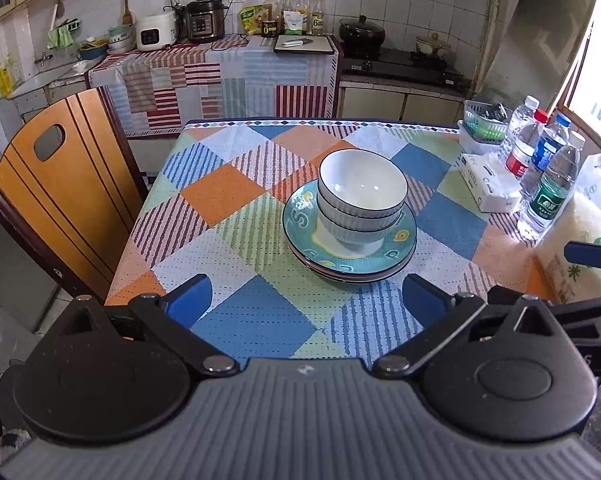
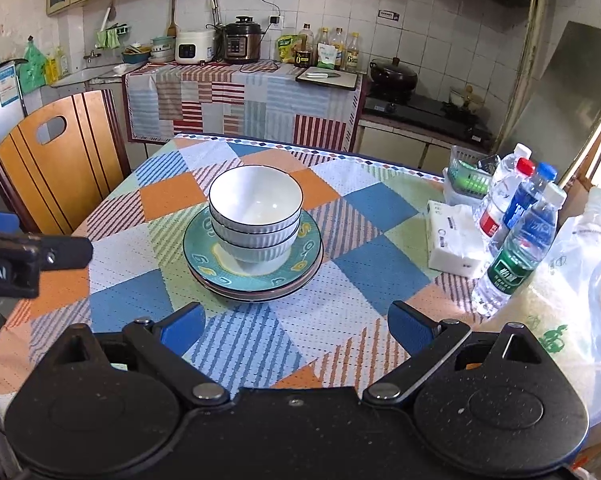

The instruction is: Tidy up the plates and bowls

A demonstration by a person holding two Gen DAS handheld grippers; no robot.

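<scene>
Left gripper (image 1: 307,298): released, blue fingers spread wide, nothing between them; it hangs over the near edge of the worktop (image 1: 260,308).
Right gripper (image 2: 296,326): likewise released and empty, over the same near edge.
Bowls (image 1: 360,200): three white ribbed bowls nested one inside another, upright, standing on the plates; they lie ahead of both grippers and apart from them, slightly right of centre for the left gripper and slightly left of centre for the right one.
Plates (image 1: 300,216): a stack of teal patterned plates near the middle of the worktop, the bowls sitting toward its far side.
Top bowl's contents: it looks empty.
Basket (image 1: 482,126): green, at the far right corner, holding dark items too small to tell.
Right side of worktop: water bottles (image 1: 548,196), a tissue pack (image 1: 488,184) and a bag of rice (image 1: 580,240) grouped close together.
Left view only: the right gripper's blue fingertip at the right edge.
Right view only: part of the left gripper at the left edge, and a fridge (image 2: 0,100) behind the wooden chair (image 2: 56,160).
</scene>
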